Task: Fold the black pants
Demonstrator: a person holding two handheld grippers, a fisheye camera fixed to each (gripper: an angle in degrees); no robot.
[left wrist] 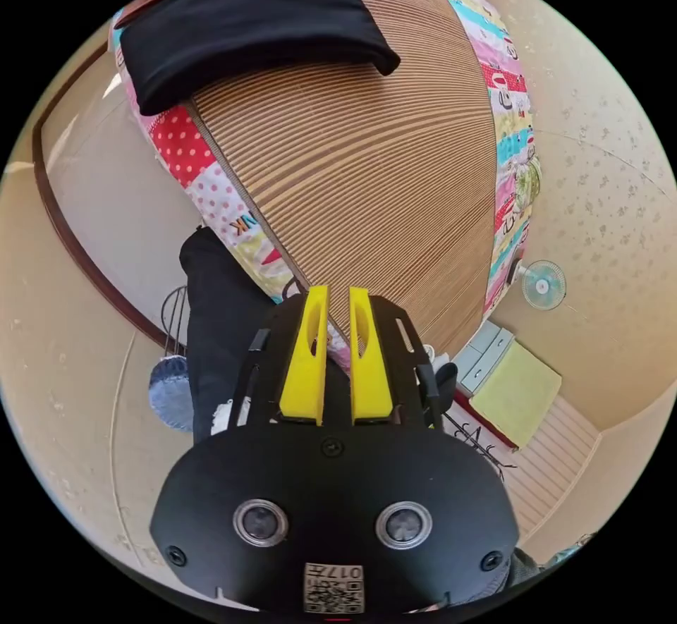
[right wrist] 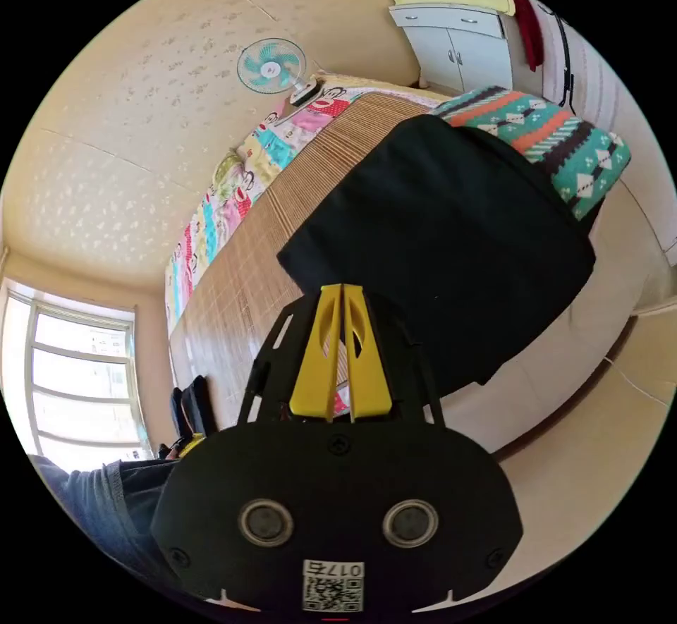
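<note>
Item: black pants (left wrist: 247, 25), folded into a flat, thick rectangle, lying on a ribbed bamboo mat (left wrist: 367, 187) that covers a bed; in the left gripper view the bundle sits at the far end of the mat, well apart from the gripper. In the right gripper view the pants (right wrist: 451, 243) lie on the mat (right wrist: 254, 278) just beyond the jaws, one edge hanging over the side of the bed, with a patterned teal pillow (right wrist: 564, 137) touching their far end. Left gripper (left wrist: 338, 292): yellow jaws parted by a narrow gap, nothing between them, held in the air above the near end of the mat. Right gripper (right wrist: 342, 289): yellow jaws pressed together at the tips, gripping nothing, tips close beside the pants' near corner; contact with the cloth cannot be told. Bedding: a colourful cartoon-print quilt (left wrist: 511, 137) under the mat, showing along both long sides. Other dark cloth (left wrist: 218, 328) hangs at the bed's edge near the left gripper. Room: a small fan (right wrist: 271, 67) mounted on the patterned wall, white cabinets (right wrist: 458, 46), a window (right wrist: 77, 384), a grey sleeve (right wrist: 99, 504) of the person low in the right gripper view.
</note>
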